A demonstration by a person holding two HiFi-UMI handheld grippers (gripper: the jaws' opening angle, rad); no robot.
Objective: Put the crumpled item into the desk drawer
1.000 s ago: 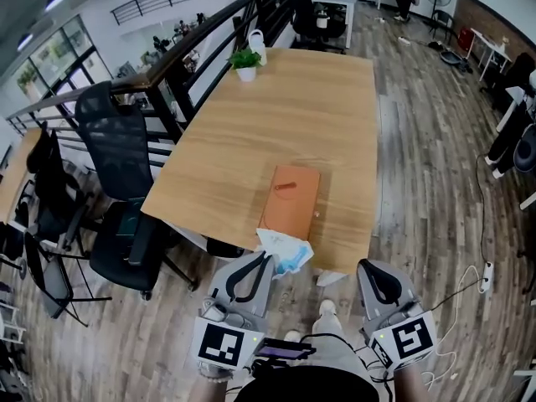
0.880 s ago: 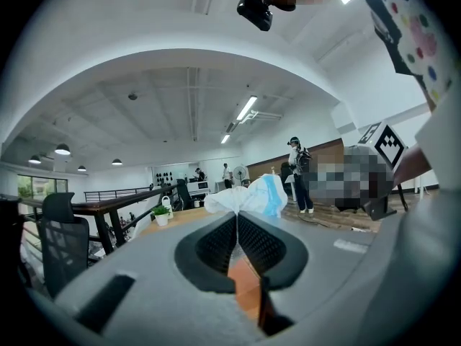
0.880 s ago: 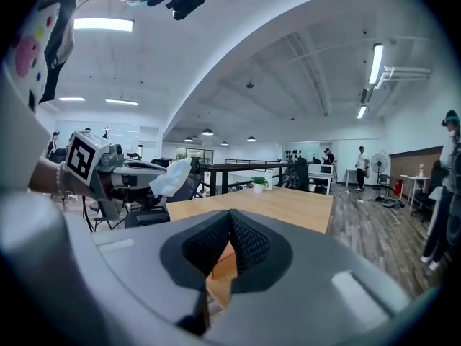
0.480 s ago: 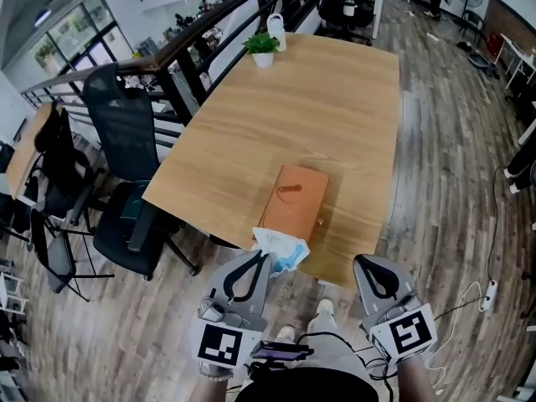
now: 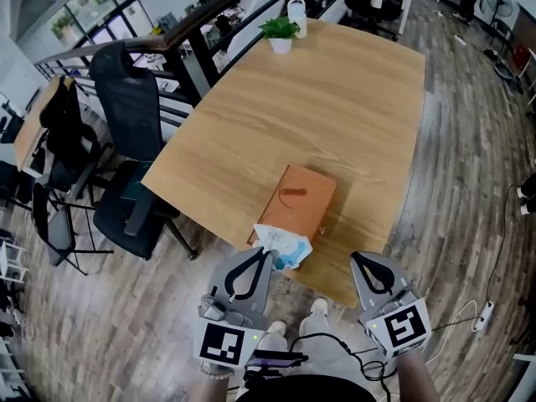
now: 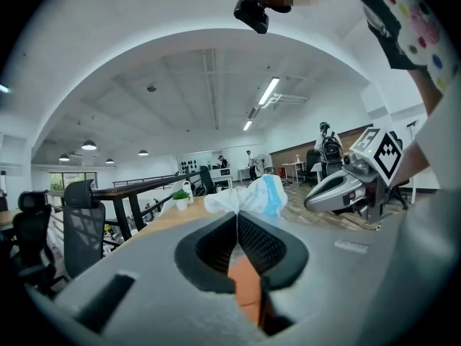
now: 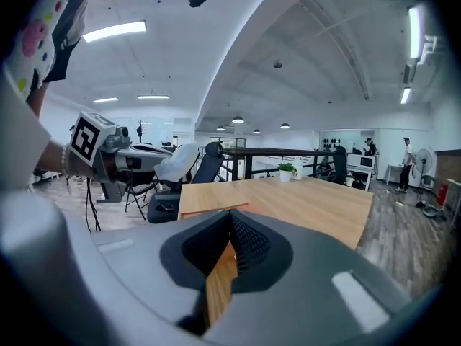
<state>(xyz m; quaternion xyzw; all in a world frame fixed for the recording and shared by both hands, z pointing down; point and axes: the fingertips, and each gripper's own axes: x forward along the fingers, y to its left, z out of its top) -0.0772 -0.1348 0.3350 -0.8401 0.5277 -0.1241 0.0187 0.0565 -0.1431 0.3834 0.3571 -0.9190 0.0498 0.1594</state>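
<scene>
The crumpled white and blue item [image 5: 281,245] hangs from the tip of my left gripper [image 5: 266,255], whose jaws are shut on it; the left gripper view shows the crumpled item [image 6: 248,196] sticking up past the left gripper [image 6: 236,215]. It sits over the near corner of a flat orange-brown drawer box [image 5: 297,199] lying on the wooden desk [image 5: 335,99]. My right gripper [image 5: 358,260] is shut and empty, just short of the desk's front edge. In the right gripper view the right gripper [image 7: 230,223] points along the desk [image 7: 310,200].
A potted plant [image 5: 280,33] and a white jug [image 5: 296,11] stand at the desk's far end. A black office chair [image 5: 126,141] stands at the desk's left side, with a railing behind it. A cable and power strip [image 5: 484,308] lie on the floor at the right.
Both grippers have come forward and lower toward the desk's front edge. The crumpled item, still held by the left gripper, now overlaps the box's near corner.
</scene>
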